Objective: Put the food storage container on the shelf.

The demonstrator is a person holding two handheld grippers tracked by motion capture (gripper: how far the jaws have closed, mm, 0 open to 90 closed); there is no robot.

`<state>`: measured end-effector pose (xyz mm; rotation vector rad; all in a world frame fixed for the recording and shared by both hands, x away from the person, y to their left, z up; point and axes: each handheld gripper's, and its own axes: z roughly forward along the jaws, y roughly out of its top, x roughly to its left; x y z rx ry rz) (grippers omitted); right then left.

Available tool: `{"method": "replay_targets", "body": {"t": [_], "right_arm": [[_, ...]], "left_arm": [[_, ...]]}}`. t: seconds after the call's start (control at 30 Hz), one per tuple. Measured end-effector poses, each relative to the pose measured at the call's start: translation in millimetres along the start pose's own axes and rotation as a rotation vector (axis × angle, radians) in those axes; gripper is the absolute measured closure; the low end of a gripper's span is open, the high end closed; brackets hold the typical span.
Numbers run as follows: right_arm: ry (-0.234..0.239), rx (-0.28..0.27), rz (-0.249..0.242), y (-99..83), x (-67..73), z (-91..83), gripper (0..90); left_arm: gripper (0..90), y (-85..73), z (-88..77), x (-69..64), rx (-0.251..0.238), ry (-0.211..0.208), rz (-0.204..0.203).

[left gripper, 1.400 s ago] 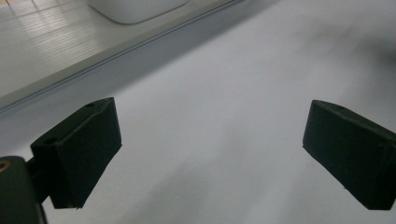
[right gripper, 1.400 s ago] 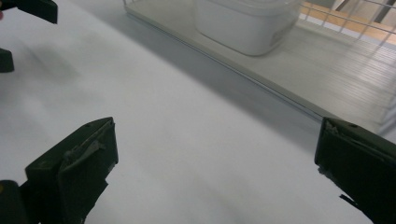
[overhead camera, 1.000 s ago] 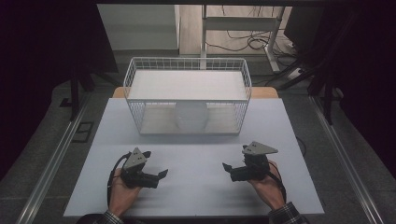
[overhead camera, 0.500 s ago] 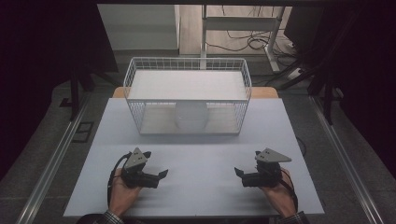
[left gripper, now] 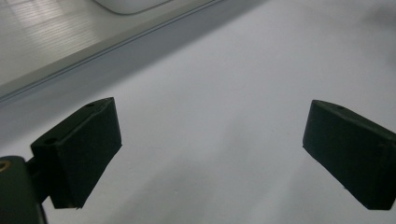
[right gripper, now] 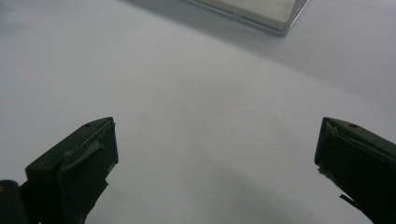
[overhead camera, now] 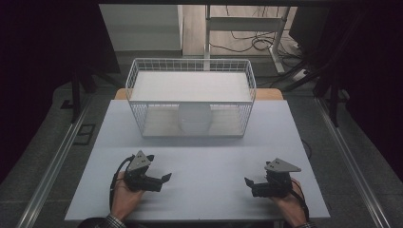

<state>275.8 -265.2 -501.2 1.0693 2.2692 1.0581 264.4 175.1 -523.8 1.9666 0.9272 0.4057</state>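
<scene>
A white wire basket (overhead camera: pixel 190 76) stands at the back middle of the white table (overhead camera: pixel 204 156); a pale round bowl-like thing (overhead camera: pixel 195 118) sits inside it near its front wall. My left gripper (overhead camera: pixel 165 178) rests low at the front left, held by a hand, pointing right, open with nothing between its jaws. In the left gripper view the left gripper (left gripper: pixel 210 154) has its jaws wide apart over bare table. At the front right my right gripper (overhead camera: pixel 247 182) points left, also open and empty. The right gripper (right gripper: pixel 215 163) looks across bare table toward the basket's base (right gripper: pixel 261 11).
Dark floor and metal rails (overhead camera: pixel 52 161) flank the table on both sides. Behind the basket stand a white desk frame and cables (overhead camera: pixel 247 33). Between the two grippers lies open table surface.
My right gripper has moved right and toward the front edge of the table. The left gripper has stayed in place.
</scene>
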Motion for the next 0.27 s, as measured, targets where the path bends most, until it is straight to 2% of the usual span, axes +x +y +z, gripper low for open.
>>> {"method": "replay_targets", "body": {"t": [0.27], "right_arm": [[0.002, 0.035, -0.002, -3.5, -0.3, 4.5, 0.0]], "left_arm": [[4.1, 0.2, 1.0, 0.6, 0.005, 0.000, -0.003]]}}
